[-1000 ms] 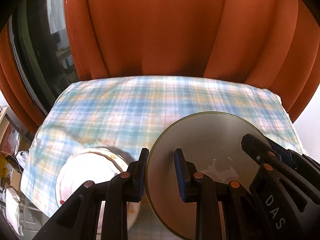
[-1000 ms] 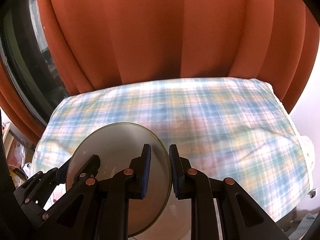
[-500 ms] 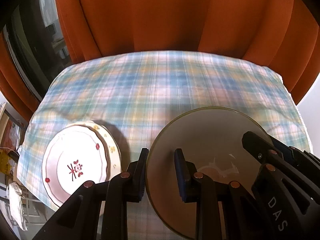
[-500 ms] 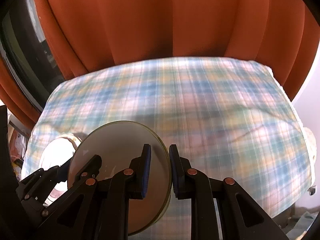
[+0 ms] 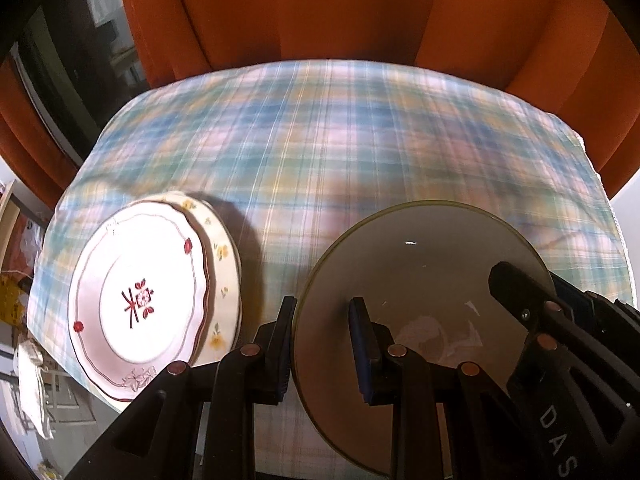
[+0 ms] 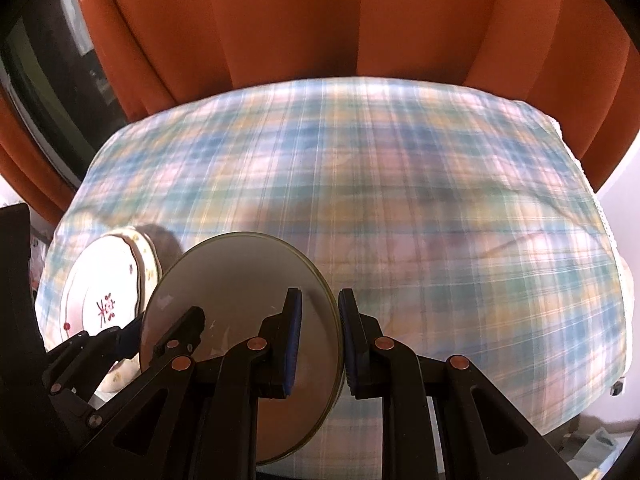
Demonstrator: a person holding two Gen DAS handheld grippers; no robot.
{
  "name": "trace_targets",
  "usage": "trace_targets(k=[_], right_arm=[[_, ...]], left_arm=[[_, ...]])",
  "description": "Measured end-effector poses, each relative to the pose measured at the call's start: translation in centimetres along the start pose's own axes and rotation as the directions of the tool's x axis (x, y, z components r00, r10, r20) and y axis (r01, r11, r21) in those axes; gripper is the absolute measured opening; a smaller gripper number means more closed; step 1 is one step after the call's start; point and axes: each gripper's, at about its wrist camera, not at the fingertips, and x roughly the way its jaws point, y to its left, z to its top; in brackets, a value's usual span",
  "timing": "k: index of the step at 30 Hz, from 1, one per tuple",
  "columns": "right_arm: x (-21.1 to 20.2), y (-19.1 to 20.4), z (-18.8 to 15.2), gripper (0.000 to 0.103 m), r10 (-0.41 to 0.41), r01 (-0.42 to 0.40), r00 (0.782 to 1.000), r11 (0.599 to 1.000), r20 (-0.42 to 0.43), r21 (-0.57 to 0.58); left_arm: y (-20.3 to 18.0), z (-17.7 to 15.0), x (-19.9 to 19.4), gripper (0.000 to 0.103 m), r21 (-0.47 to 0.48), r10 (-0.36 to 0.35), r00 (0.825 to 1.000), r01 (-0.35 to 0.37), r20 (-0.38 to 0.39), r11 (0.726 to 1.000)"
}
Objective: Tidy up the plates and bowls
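- Where both grippers meet it, the grey plate (image 5: 420, 280) is pinched at opposite rims: left gripper (image 5: 322, 348) clamps its left edge, right gripper (image 6: 319, 336) its right edge.
- Its near edge is hidden behind the fingers; the round face tilts toward the cameras, above the plaid tablecloth (image 6: 400, 184).
- Left of the left gripper, two stacked patterned plates (image 5: 140, 300) lie flat, the lower mostly covered.
- The cloth is blurred.

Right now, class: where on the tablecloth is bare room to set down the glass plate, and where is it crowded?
Free: the tablecloth from the plate stack across to its right edge and back to the curtain. Crowded: the near-left corner, where the stack sits. Both grippers, left and right, grip the glass plate beside it.
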Motion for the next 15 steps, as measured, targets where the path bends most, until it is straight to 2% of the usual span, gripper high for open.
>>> trace_targets(k=[4,10,15], right_arm=[[0.36,0.15,-0.17,0.022,-0.011,0.011,1.0,1.0,-0.007,-0.016],[0.54,-0.23,-0.29,0.022,-0.007,0.007,1.0,1.0,0.001,-0.013],[0.48,-0.36,-0.6,0.022,-0.006,0.006,1.0,1.0,0.018,-0.009]], left_arm=[[-0.02,-0.15,0.37,0.023,-0.007,-0.014,1.0,0.014,-0.014,1.0],[-0.5,-0.21,0.25,0.023,0.018,0.002,1.0,-0.003,0.014,1.0],[-0.5,-0.36,0.09,0.034,0.038,-0.02,0.999,0.019,0.029,0.999]])
